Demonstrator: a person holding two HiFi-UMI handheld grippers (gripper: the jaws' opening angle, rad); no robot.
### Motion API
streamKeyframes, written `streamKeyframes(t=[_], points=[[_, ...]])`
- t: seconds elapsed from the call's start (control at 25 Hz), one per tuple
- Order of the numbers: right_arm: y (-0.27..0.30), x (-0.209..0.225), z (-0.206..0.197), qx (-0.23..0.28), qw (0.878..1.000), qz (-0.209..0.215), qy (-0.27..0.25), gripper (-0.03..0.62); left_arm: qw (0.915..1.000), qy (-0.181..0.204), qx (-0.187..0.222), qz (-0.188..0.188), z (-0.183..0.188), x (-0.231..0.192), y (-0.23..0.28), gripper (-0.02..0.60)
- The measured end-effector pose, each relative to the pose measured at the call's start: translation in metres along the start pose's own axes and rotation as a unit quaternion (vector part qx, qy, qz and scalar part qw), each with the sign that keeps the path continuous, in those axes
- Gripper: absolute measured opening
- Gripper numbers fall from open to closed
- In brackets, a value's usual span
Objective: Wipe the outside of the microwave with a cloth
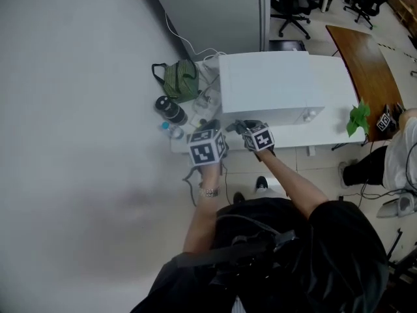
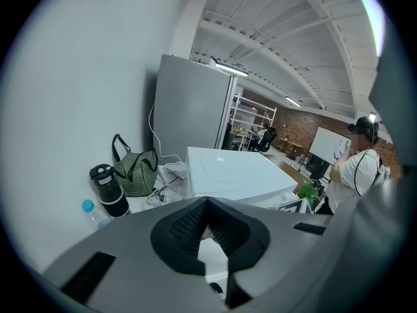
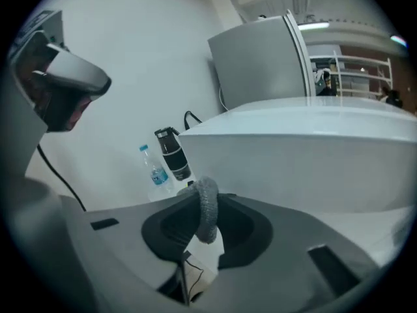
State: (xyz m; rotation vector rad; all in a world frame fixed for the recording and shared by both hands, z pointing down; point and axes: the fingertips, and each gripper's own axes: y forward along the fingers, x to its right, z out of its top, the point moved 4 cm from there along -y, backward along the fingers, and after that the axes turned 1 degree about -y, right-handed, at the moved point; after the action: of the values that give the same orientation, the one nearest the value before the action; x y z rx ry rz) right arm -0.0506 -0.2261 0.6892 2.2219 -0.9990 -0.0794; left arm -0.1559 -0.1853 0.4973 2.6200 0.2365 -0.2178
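The white microwave (image 1: 280,87) stands on a white table (image 1: 326,139); it also fills the right gripper view as the microwave (image 3: 306,155). My right gripper (image 1: 240,127) sits just off its front left corner, shut on a grey cloth (image 3: 205,207) that loops up between the jaws. My left gripper (image 1: 211,124) hovers beside it to the left, jaws closed together with nothing between them. In the left gripper view the microwave (image 2: 234,175) lies straight ahead beyond the left gripper (image 2: 207,204).
Left of the microwave are a green striped bag (image 1: 179,78), a black flask (image 1: 171,109), a blue-capped water bottle (image 1: 171,130) and loose cables. A grey cabinet (image 1: 208,12) stands behind. A small plant (image 1: 358,117), a brown table (image 1: 365,64) and a person (image 1: 397,155) are at the right.
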Motion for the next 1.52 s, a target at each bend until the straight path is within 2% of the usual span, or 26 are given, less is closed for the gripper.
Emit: streamKeyframes(t=[0.08, 0.2, 0.32, 0.48, 0.6, 0.76, 0.88, 0.96, 1.04, 1.2, 1.32, 1.4, 1.52], points=[[0.017, -0.006, 0.006, -0.009, 1.0, -0.001, 0.014, 0.066, 0.9999, -0.003, 0.002, 0.011, 0.0, -0.007, -0.006, -0.006], [0.02, 0.01, 0.001, -0.023, 0.998, -0.039, 0.045, 0.066, 0.9998, -0.004, 0.004, 0.019, 0.0, -0.01, -0.011, -0.006], [0.003, 0.037, -0.009, -0.029, 0.995, -0.078, 0.061, 0.066, 0.9999, -0.005, 0.004, 0.016, 0.001, -0.01, -0.008, -0.006], [-0.04, 0.088, -0.029, -0.013, 0.987, -0.128, 0.092, 0.066, 1.0, -0.001, -0.004, -0.008, 0.0, 0.008, 0.005, -0.006], [-0.081, 0.14, -0.042, -0.007, 0.978, -0.185, 0.101, 0.064, 0.9994, 0.005, -0.009, -0.032, -0.001, 0.026, 0.018, -0.006], [-0.133, 0.201, -0.06, -0.025, 0.956, -0.269, 0.112, 0.064, 0.998, 0.011, -0.015, -0.061, -0.004, 0.048, 0.032, -0.006], [-0.156, 0.222, -0.067, -0.029, 0.944, -0.302, 0.127, 0.064, 0.9969, 0.015, -0.02, -0.074, -0.008, 0.059, 0.038, -0.006], [-0.16, 0.217, -0.067, -0.024, 0.944, -0.302, 0.134, 0.066, 0.9967, 0.016, -0.022, -0.077, -0.01, 0.06, 0.039, -0.006], [-0.153, 0.195, -0.062, -0.004, 0.951, -0.279, 0.135, 0.066, 0.9969, 0.013, -0.02, -0.075, -0.01, 0.057, 0.036, -0.006], [-0.087, 0.118, -0.046, 0.006, 0.981, -0.182, 0.073, 0.066, 0.9983, 0.005, -0.017, -0.055, -0.01, 0.038, 0.028, -0.006], [-0.023, 0.053, -0.031, -0.016, 0.993, -0.114, 0.007, 0.066, 0.9993, -0.003, -0.018, -0.033, -0.014, 0.019, 0.019, -0.006], [0.004, 0.008, -0.004, -0.023, 0.995, -0.08, -0.061, 0.066, 0.9997, -0.009, -0.017, -0.017, -0.015, 0.007, 0.012, -0.006], [0.029, -0.023, 0.017, -0.051, 0.986, -0.081, -0.136, 0.066, 0.9996, -0.021, -0.015, 0.007, -0.018, -0.012, 0.001, -0.006]])
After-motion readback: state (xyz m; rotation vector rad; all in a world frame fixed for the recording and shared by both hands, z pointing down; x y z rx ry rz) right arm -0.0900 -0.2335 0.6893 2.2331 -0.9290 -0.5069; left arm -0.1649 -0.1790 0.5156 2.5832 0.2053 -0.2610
